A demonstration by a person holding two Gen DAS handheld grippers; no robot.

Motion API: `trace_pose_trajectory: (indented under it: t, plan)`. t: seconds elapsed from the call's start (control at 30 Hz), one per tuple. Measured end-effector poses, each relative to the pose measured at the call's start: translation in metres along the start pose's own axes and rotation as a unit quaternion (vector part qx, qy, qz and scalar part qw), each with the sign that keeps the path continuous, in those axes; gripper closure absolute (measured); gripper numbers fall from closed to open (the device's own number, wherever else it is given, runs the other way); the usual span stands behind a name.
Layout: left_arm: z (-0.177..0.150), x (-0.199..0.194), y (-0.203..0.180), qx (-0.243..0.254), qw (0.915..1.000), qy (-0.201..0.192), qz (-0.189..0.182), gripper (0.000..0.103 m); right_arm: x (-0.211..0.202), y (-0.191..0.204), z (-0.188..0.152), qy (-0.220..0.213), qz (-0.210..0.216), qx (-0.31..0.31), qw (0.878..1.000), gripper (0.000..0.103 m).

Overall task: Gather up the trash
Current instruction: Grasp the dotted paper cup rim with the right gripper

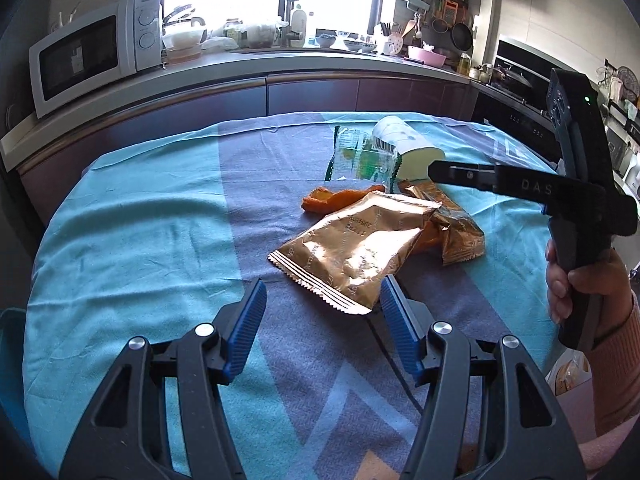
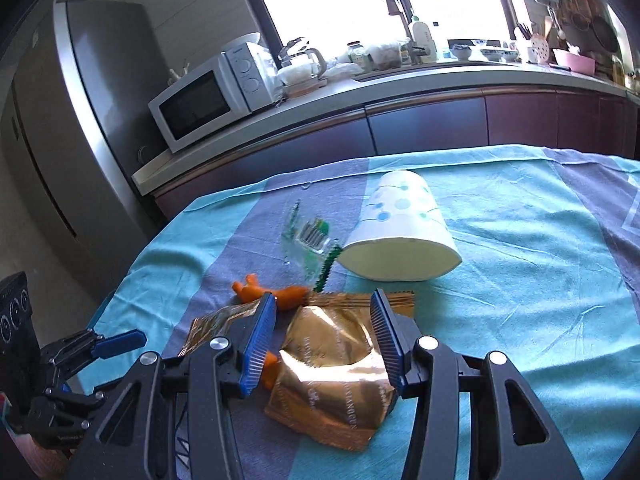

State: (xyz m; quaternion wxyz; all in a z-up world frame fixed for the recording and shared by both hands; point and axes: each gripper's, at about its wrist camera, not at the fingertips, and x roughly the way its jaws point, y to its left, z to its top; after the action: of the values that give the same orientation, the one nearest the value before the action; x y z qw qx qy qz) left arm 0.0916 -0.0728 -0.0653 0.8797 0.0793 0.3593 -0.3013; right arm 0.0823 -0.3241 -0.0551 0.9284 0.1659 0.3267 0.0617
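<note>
Glossy, crinkled gold foil wrapper (image 1: pixel 352 252), centre of the left wrist view, catching bright glare. Clear, shiny plastic wrapper (image 1: pixel 360 156) above it. Matt paper cup (image 2: pixel 400 232), smooth, centre of the right wrist view. Woven matt cloth (image 1: pixel 140 220), slightly creased, covers the table. Ribbed blue pads (image 1: pixel 248 320) on matt black plastic fingers, with polished metal pivots (image 1: pixel 136 343).

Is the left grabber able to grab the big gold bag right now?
Probably yes. The left gripper is open, and the big gold bag lies flat on the tablecloth just ahead of its fingertips, with nothing between. The right gripper hovers over the other gold wrapper.
</note>
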Motion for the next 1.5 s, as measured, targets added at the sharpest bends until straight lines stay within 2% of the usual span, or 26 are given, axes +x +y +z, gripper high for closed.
trace_pose_trajectory:
  t: [0.33, 0.43, 0.53, 0.67, 0.77, 0.9, 1.0, 1.27, 1.33, 1.37, 1.4, 1.5]
  plan:
    - [0.007, 0.021, -0.013, 0.031, 0.9993, 0.019, 0.002, 0.044, 0.023, -0.031, 0.022, 0.000, 0.024, 0.076, 0.997, 0.056]
    - [0.010, 0.028, -0.018, 0.038, 0.9989, 0.026, 0.005, 0.049, 0.032, -0.038, 0.026, 0.003, 0.038, 0.110, 0.993, 0.056]
    - [0.012, 0.030, -0.020, 0.044, 0.9986, 0.027, 0.009, 0.049, 0.039, -0.043, 0.029, 0.000, 0.047, 0.131, 0.990, 0.056]
    - [0.014, 0.038, -0.017, 0.037, 0.9984, 0.044, 0.002, 0.062, 0.045, -0.049, 0.030, 0.001, 0.054, 0.153, 0.987, 0.064]
    - [0.015, 0.043, -0.013, 0.026, 0.9981, 0.055, -0.003, 0.072, 0.048, -0.051, 0.029, 0.003, 0.060, 0.160, 0.985, 0.075]
    - [0.016, 0.045, -0.009, 0.011, 0.9980, 0.059, -0.020, 0.097, 0.046, -0.049, 0.029, -0.004, 0.061, 0.150, 0.987, 0.093]
    - [0.017, 0.045, -0.006, 0.002, 0.9980, 0.059, -0.024, 0.102, 0.042, -0.045, 0.031, -0.012, 0.055, 0.136, 0.989, 0.099]
    - [0.018, 0.033, 0.006, -0.020, 0.9985, 0.039, -0.032, 0.101, 0.024, -0.039, 0.031, -0.035, 0.043, 0.106, 0.993, 0.101]
    - [0.018, 0.029, 0.012, -0.025, 0.9989, 0.033, -0.024, 0.082, 0.017, -0.039, 0.031, -0.041, 0.045, 0.101, 0.993, 0.101]
    - [0.018, 0.026, 0.016, -0.030, 0.9990, 0.028, -0.017, 0.067, 0.014, -0.038, 0.031, -0.044, 0.049, 0.099, 0.993, 0.101]
    - [0.018, 0.024, 0.019, -0.033, 0.9990, 0.025, -0.014, 0.061, 0.010, -0.038, 0.031, -0.046, 0.053, 0.096, 0.993, 0.101]
    - [0.017, 0.024, 0.027, -0.043, 0.9986, 0.030, -0.008, 0.060, -0.005, -0.029, 0.028, -0.055, 0.071, 0.078, 0.993, 0.101]
